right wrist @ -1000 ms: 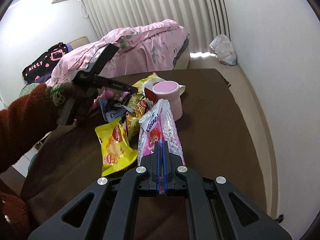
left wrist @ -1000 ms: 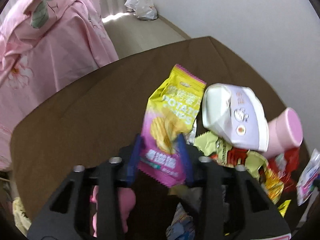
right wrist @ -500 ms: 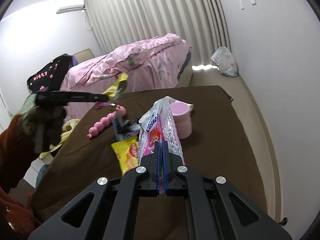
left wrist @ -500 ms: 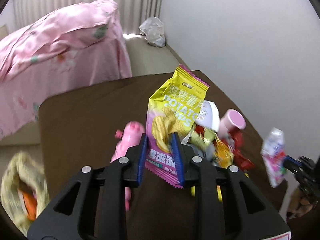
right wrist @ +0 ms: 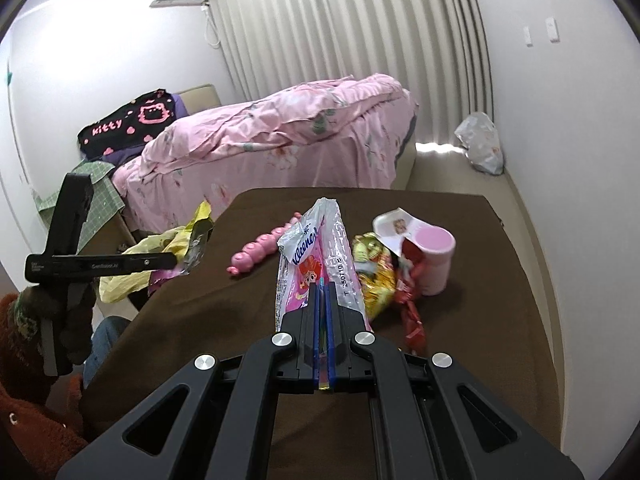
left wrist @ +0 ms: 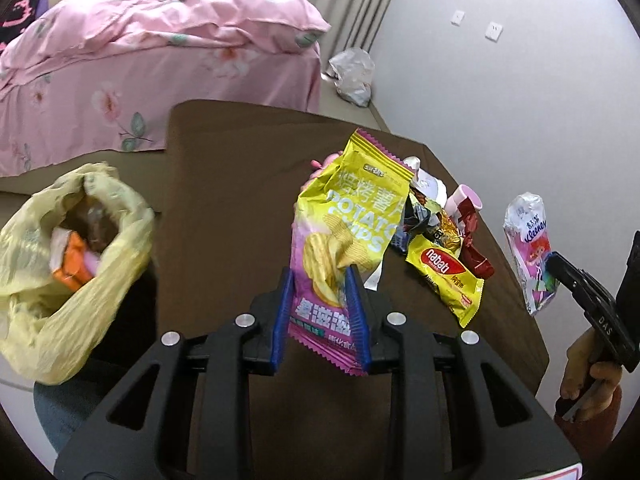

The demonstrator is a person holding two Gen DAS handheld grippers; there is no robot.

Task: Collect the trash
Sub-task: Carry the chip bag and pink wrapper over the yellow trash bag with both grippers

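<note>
My left gripper (left wrist: 320, 276) is shut on a yellow and purple potato chips bag (left wrist: 352, 216), held upright above the brown table (left wrist: 232, 200). An open yellow trash bag (left wrist: 80, 240) with wrappers inside hangs off the table's left edge. My right gripper (right wrist: 322, 288) is shut on a pink and clear Kleenex tissue pack (right wrist: 316, 240), lifted over the table. In the right wrist view the left gripper (right wrist: 176, 260) holds the chips bag (right wrist: 198, 236) just above the trash bag (right wrist: 132, 276). A pile with a yellow nabati wrapper (left wrist: 444, 268) lies on the table.
A pink cup (right wrist: 434, 256), a red wrapper (right wrist: 412, 312) and a pink caterpillar toy (right wrist: 260, 252) lie on the table. A bed with a pink quilt (right wrist: 300, 128) stands beyond it. A white plastic bag (right wrist: 480, 144) sits on the floor by the curtain.
My left gripper has carried the chips bag left, away from the pile and over to the yellow trash bag. My right gripper has risen with the tissue pack.
</note>
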